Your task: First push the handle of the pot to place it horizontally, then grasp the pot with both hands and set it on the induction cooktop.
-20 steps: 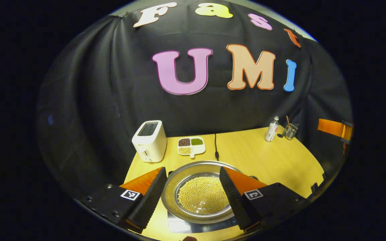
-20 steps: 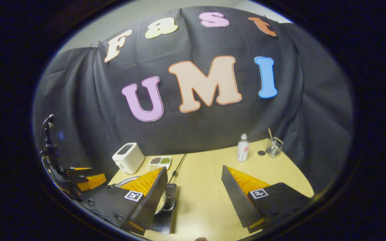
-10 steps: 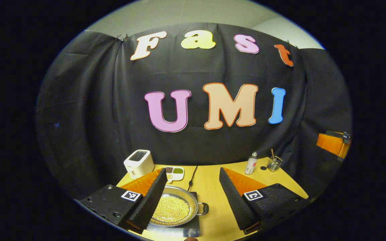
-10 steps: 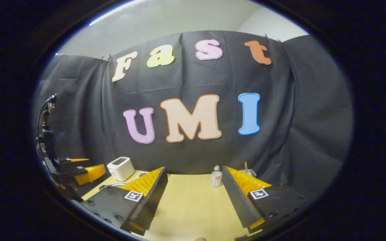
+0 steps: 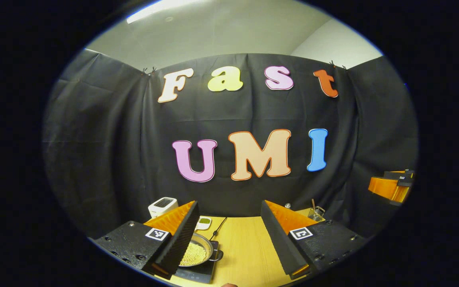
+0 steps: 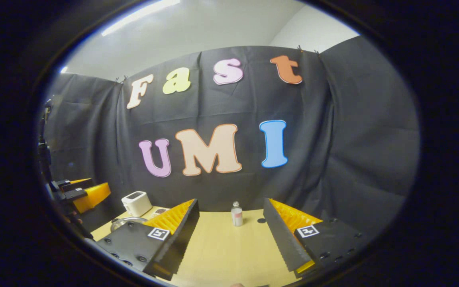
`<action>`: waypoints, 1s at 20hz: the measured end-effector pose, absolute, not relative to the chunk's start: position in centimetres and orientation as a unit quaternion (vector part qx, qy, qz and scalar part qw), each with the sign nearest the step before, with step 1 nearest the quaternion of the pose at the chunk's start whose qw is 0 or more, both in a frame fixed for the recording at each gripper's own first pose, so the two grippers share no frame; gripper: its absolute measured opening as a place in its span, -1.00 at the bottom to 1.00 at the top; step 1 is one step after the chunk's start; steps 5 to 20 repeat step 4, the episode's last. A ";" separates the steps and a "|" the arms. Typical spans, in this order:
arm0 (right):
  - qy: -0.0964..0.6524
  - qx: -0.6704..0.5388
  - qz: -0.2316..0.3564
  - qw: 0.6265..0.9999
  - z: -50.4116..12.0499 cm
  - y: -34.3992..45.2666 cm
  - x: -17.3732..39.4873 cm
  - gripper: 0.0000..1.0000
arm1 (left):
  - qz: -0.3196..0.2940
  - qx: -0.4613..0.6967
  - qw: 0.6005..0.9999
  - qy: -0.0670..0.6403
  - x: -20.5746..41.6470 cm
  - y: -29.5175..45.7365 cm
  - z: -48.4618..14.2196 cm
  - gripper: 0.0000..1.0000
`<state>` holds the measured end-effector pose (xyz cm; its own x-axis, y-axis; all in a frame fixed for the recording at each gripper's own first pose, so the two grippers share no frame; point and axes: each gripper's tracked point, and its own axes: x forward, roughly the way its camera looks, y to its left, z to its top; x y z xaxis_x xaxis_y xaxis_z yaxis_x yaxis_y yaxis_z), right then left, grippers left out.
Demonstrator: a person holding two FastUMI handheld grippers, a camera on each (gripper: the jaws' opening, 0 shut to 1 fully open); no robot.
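A steel pot point(image 5: 196, 254) full of small yellow beans sits on the black induction cooktop point(image 5: 198, 273), its side handle point(image 5: 218, 255) pointing right. In the left gripper view my left gripper point(image 5: 227, 239) is open, held back from and above the pot, which lies low behind its left finger. In the right gripper view my right gripper point(image 6: 231, 239) is also open, over bare tabletop with nothing between its fingers. A sliver of the pot's rim point(image 6: 127, 221) peeks out beyond its left finger. Each view catches the other gripper at its edge: left gripper point(image 6: 82, 193), right gripper point(image 5: 391, 187).
On the wooden table point(image 5: 245, 255) a white toaster point(image 5: 162, 206) and a divided dish point(image 5: 204, 221) stand at the back left, with a black cable point(image 5: 218, 228) running to the cooktop. A small bottle point(image 6: 236, 214) and a glass with sticks point(image 5: 316, 212) stand at the back right.
Both grippers have drawn back and tilted up from the table, so the pot and table look smaller and lower. The pot stays on the cooktop. Both grippers stay open.
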<state>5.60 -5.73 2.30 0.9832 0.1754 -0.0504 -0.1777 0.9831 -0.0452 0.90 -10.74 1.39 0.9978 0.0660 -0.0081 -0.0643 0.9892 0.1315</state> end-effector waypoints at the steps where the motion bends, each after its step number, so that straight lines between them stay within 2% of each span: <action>1: 0.024 -0.022 0.090 0.995 2.4 -6.1 5.2 0.84 | 0.033 0.071 0.997 0.010 0.5 -11.1 1.3 0.89; 20: 0.023 -0.021 0.090 0.995 2.5 -7.0 4.6 0.84 | 0.029 0.079 0.996 0.010 -0.1 -11.9 1.1 0.89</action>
